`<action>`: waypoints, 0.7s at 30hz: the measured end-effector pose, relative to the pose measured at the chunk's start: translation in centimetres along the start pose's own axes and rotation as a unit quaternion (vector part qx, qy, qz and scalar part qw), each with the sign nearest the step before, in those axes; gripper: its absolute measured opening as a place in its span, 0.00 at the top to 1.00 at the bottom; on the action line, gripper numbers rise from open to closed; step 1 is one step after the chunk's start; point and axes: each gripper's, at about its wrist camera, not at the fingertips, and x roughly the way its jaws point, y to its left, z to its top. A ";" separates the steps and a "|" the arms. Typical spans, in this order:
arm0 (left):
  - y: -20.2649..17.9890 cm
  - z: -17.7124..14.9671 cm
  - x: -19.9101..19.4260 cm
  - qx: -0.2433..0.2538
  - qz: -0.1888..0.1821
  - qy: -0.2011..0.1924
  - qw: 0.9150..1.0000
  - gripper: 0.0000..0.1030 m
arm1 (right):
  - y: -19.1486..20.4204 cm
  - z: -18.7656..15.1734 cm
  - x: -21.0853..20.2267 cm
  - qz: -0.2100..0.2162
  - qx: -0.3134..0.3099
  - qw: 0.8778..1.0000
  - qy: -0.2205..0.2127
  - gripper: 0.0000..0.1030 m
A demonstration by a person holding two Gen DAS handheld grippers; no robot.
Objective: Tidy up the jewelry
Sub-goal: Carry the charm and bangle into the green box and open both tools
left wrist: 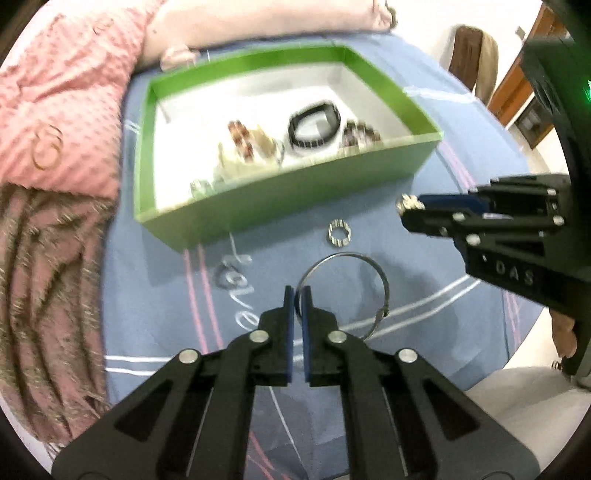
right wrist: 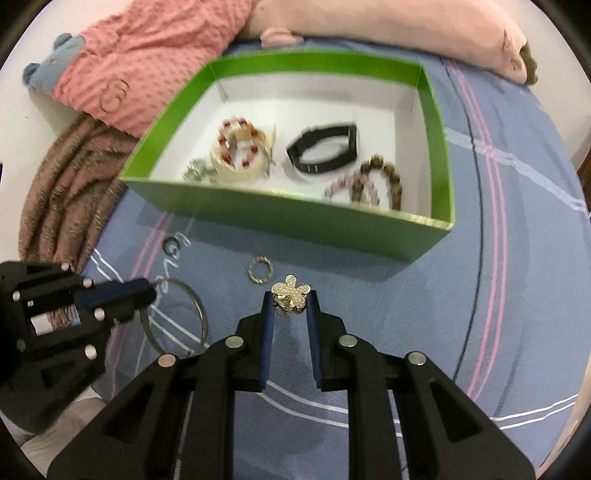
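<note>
A green box (left wrist: pixel 280 201) (right wrist: pixel 295 218) with a white floor lies on the blue bedsheet. It holds a black band (right wrist: pixel 323 153), a red-and-cream bracelet (right wrist: pixel 238 153), brown and pink bead bracelets (right wrist: pixel 373 182) and a small silver piece (right wrist: pixel 195 170). My left gripper (left wrist: pixel 298 295) (right wrist: pixel 153 290) is shut on a thin silver bangle (left wrist: pixel 380 280) (right wrist: pixel 199 310), near the sheet. My right gripper (right wrist: pixel 290 301) (left wrist: pixel 408 205) is shut on a gold flower-shaped ring (right wrist: pixel 290 295), in front of the box. A small sparkly ring (left wrist: pixel 339 232) (right wrist: pixel 259 270) lies on the sheet between the grippers.
A pink dotted blanket (left wrist: pixel 62 92) (right wrist: pixel 155 55) and a brown fringed throw (left wrist: pixel 40 295) (right wrist: pixel 62 195) lie left of the box. A pale pink pillow (right wrist: pixel 388 33) lies behind it. A chair (left wrist: pixel 474 55) and wooden furniture stand beyond the bed's right edge.
</note>
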 end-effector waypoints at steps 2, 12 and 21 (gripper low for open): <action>0.3 0.8 -1.1 -0.005 0.006 -0.016 1.000 0.97 | 0.2 0.4 -1.1 0.001 -0.004 1.000 -0.012 0.83; 2.1 4.1 -4.1 -0.017 0.029 -0.064 0.997 0.96 | 0.3 2.3 -5.6 0.005 -0.009 0.998 -0.064 0.83; 2.8 5.4 -4.6 -0.026 0.029 -0.075 0.996 0.96 | -0.3 3.0 -6.3 0.005 -0.004 0.997 -0.075 0.83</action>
